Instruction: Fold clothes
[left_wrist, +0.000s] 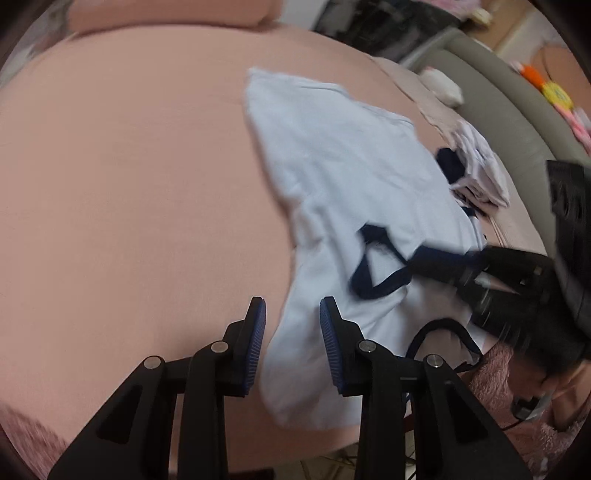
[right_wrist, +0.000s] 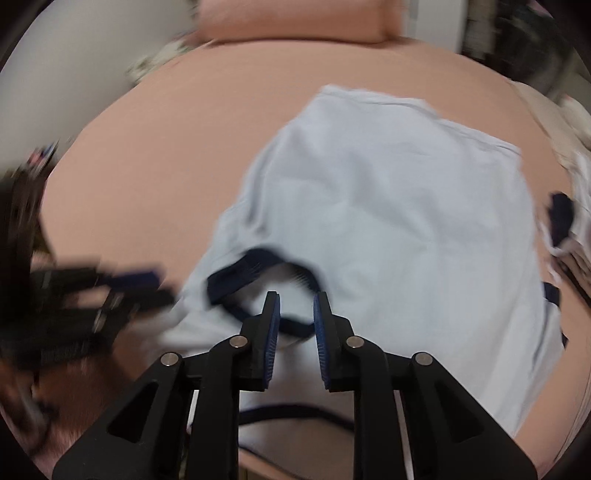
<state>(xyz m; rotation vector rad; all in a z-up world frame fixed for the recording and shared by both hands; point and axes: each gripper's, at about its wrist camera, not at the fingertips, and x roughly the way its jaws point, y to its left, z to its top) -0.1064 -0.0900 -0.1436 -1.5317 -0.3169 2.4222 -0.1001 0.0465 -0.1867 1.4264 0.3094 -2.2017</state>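
A wide bed (left_wrist: 129, 177) under a salmon-pink sheet is filling most of both views, and everything else is placing itself against it. A pillow (right_wrist: 291, 18) in the same pink is lying at the bed's far end. Along the bed's right edge a grey-green padded frame (left_wrist: 491, 99) is curving away, with blurred clutter behind it.

On the bed's right half a pale blue T-shirt (left_wrist: 332, 158) with navy trim is lying mostly flat, hem toward the far end and its navy neckband (right_wrist: 258, 284) toward the near edge. A navy-edged sleeve opening (left_wrist: 443, 332) is showing at the near edge as well. Just beside the shirt, toward the bed's right edge, a small stack of folded pale clothes (left_wrist: 480, 173) is sitting with something dark navy on it.

The left tongs (left_wrist: 291, 321) are hanging over the near part of the bed with their jaws parted; the shirt's left edge is showing in the gap between the blue pads (left_wrist: 256, 347), though whether cloth is touching them cannot be told. The right tongs (right_wrist: 295, 314) are pointing down at the collar, jaws narrowly apart, the neckband crossing the gap between them; their own view shows no pressing on it, and the other view, blurred, is showing them (left_wrist: 439, 258) lying right at the collar's navy band, so a grip cannot be told
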